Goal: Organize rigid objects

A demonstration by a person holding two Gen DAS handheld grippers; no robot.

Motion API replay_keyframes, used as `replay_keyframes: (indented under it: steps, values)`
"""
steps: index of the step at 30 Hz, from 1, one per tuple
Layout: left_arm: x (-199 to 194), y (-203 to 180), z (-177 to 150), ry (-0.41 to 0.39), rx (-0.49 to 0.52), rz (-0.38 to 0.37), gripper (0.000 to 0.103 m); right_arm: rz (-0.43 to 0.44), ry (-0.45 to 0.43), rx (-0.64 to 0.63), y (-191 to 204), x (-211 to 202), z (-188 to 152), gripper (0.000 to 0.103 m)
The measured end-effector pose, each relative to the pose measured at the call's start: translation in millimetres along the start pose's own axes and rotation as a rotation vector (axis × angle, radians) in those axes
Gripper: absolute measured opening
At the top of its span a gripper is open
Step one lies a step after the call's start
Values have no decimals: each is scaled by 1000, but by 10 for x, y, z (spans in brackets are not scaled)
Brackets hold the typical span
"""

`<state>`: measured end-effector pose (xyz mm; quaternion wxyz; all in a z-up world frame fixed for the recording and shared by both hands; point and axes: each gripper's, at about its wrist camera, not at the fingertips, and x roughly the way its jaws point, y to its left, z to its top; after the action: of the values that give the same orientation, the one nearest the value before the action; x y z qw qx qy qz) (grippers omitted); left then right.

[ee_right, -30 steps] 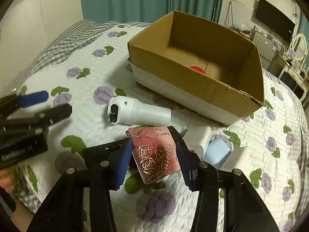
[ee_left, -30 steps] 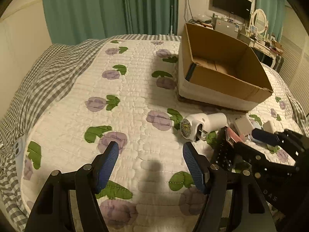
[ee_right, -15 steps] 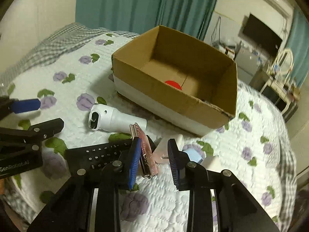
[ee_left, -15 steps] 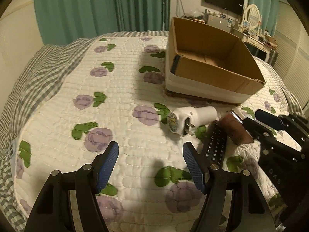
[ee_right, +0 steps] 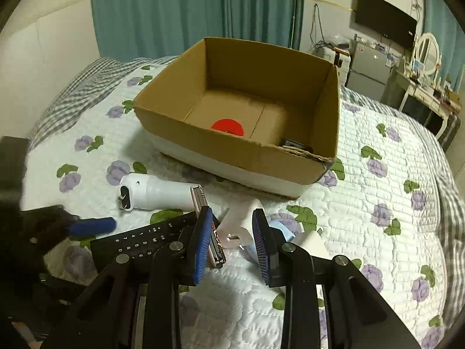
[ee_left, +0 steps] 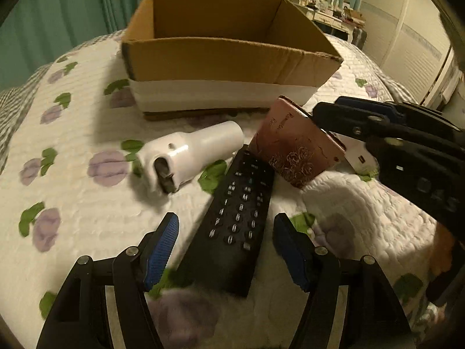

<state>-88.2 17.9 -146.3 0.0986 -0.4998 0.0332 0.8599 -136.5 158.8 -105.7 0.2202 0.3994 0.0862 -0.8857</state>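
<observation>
A black remote control (ee_left: 235, 221) lies on the quilt between the fingers of my open left gripper (ee_left: 225, 241); it also shows in the right wrist view (ee_right: 145, 241). A pink rose-patterned case (ee_left: 293, 148) stands tilted on its edge against the remote. My right gripper (ee_right: 232, 232) is partly open; its left finger touches the case (ee_right: 213, 241), the right finger stands apart. A white cylindrical device (ee_left: 191, 154) lies left of the remote. An open cardboard box (ee_right: 252, 157) stands behind.
Small white and pale blue items (ee_right: 293, 232) lie by my right gripper. The box holds a red disc (ee_right: 228, 126) and a dark object (ee_right: 295, 145). A dresser with a mirror (ee_right: 427, 55) and a TV (ee_right: 383, 23) stand beyond the bed.
My left gripper has moved right and forward until its fingers straddle the remote. My right gripper has widened around the pink case, which now stands on edge.
</observation>
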Motion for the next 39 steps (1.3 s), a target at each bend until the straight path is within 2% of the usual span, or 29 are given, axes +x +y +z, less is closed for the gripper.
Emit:
replay_keyframes:
  steps: [2,3,6,9,17,24,26,27,28,33,37,39]
  values:
    - [69,-29,28,14,10,-9,67,15,2,16,-31,8,4,28]
    - [86,-35,36,16,15,-16,54,17,2,18,-40,12,2,28]
    - [70,-62,23,12,33,-20,48,26,3,20,-41,22,1,28]
    - [-37,-17,-8,-10,-16,-42,41,34,5,22,-49,26,1,28]
    - [-423,168,-208,-39,-117,25,41,59,18,35,-62,23,-17,28]
    - [-800,422,-101,-144,-172,100,41,102,30,1,49,37,-48,28]
    - [-782,486,-71,-144,-181,108,41,122,37,-1,68,49,-59,36]
    - [-772,513,-77,-140,-185,109,41,126,44,-3,78,60,-65,46]
    - [-744,521,-82,-135,-189,109,41,127,50,-11,100,74,-74,50]
    - [-718,534,-94,-136,-190,114,41,176,83,-58,226,127,-121,52]
    - [-741,575,-106,-140,-203,122,41,213,121,-156,452,176,-185,58]
    - [-749,593,-107,-142,-211,126,41,189,148,-208,552,239,-225,58]
